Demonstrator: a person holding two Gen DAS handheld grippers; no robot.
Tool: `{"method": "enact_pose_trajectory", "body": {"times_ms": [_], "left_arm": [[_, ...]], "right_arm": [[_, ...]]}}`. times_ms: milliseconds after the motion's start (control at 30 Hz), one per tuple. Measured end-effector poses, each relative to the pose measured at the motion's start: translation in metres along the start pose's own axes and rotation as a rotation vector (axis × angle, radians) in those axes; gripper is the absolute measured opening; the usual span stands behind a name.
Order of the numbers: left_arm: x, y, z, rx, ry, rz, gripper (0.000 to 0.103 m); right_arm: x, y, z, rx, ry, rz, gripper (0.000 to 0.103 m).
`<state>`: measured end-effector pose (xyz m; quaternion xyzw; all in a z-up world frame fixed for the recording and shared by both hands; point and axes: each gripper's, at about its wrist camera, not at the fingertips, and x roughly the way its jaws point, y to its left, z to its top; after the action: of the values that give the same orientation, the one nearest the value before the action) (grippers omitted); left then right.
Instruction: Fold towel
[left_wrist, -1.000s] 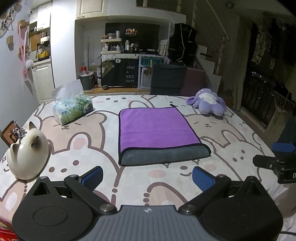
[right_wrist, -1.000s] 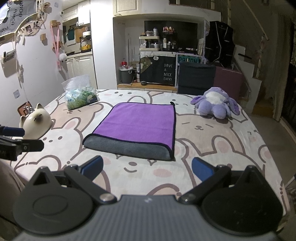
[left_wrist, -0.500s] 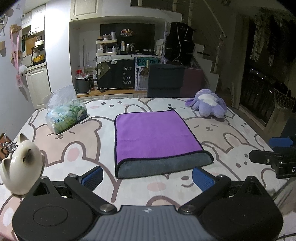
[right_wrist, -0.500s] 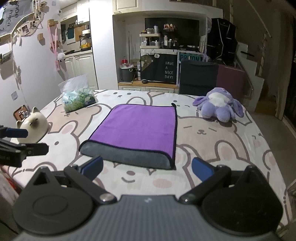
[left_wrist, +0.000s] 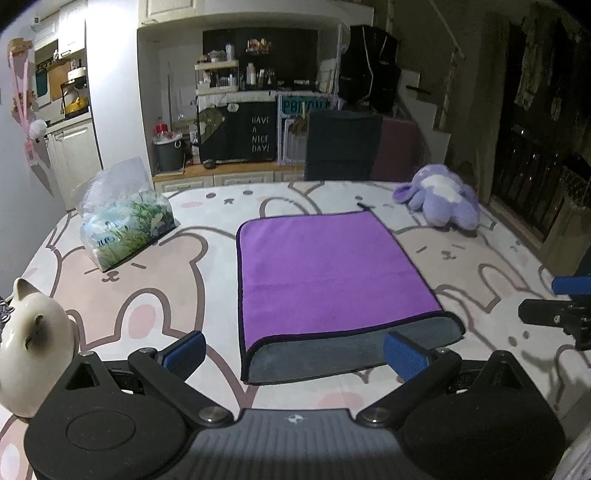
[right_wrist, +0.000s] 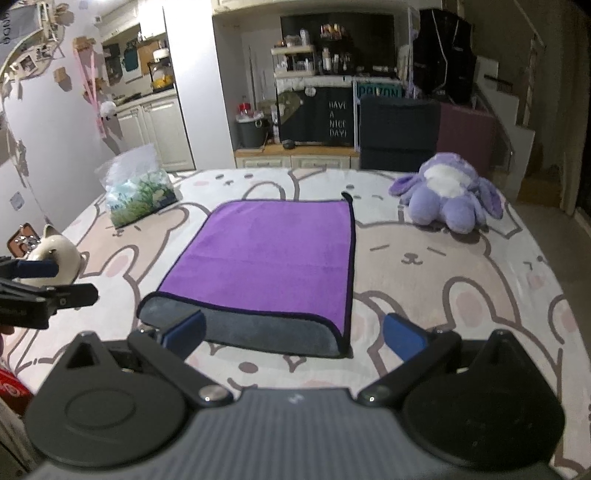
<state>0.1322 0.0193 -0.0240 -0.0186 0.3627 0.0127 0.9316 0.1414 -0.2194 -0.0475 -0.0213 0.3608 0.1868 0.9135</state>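
A purple towel (left_wrist: 328, 269) with a grey underside lies folded flat on the bunny-print table, its folded grey edge nearest me. It also shows in the right wrist view (right_wrist: 266, 266). My left gripper (left_wrist: 293, 354) is open and empty, just in front of the towel's near edge. My right gripper (right_wrist: 293, 334) is open and empty, at the towel's near edge, its left pad over the grey fold's left corner. The right gripper shows at the right edge of the left wrist view (left_wrist: 561, 310), and the left gripper at the left edge of the right wrist view (right_wrist: 40, 288).
A tissue pack (left_wrist: 122, 221) stands at the back left. A cream cat-shaped pot (left_wrist: 33, 336) sits at the near left. A purple plush toy (left_wrist: 439, 199) lies at the back right. The table's cloth (left_wrist: 166, 280) surrounds the towel. Kitchen shelves stand beyond.
Both grippers have moved forward and lower toward the towel's near edge. The towel has not moved. Both stay open.
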Motion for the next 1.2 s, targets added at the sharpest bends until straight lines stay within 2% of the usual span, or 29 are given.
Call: {"method": "enact_pose_trajectory", "body": {"times_ms": [500, 600, 767, 867, 967, 1067, 1200], "left_arm": [[0.079, 0.022, 0.002, 0.010, 0.119, -0.035, 0.101], [0.092, 0.028, 0.001, 0.012, 0.149, -0.029, 0.101], [0.106, 0.041, -0.002, -0.012, 0.176, -0.026, 0.101], [0.110, 0.044, -0.003, 0.002, 0.161, -0.053, 0.101], [0.112, 0.049, -0.003, -0.013, 0.131, -0.127, 0.101], [0.113, 0.055, -0.004, -0.034, 0.095, -0.215, 0.101], [0.117, 0.058, -0.005, -0.033, 0.076, -0.272, 0.101]], "right_arm": [[0.085, -0.016, 0.013, -0.120, 0.078, 0.022, 0.103], [0.103, -0.020, 0.014, -0.135, 0.133, 0.067, 0.103], [0.119, -0.034, 0.013, -0.077, 0.094, 0.089, 0.103], [0.126, -0.047, 0.013, -0.038, 0.033, 0.148, 0.103], [0.130, -0.057, 0.011, -0.040, 0.000, 0.165, 0.103], [0.136, -0.068, 0.009, -0.026, -0.004, 0.200, 0.103], [0.146, -0.081, 0.009, 0.024, 0.037, 0.263, 0.103]]}}
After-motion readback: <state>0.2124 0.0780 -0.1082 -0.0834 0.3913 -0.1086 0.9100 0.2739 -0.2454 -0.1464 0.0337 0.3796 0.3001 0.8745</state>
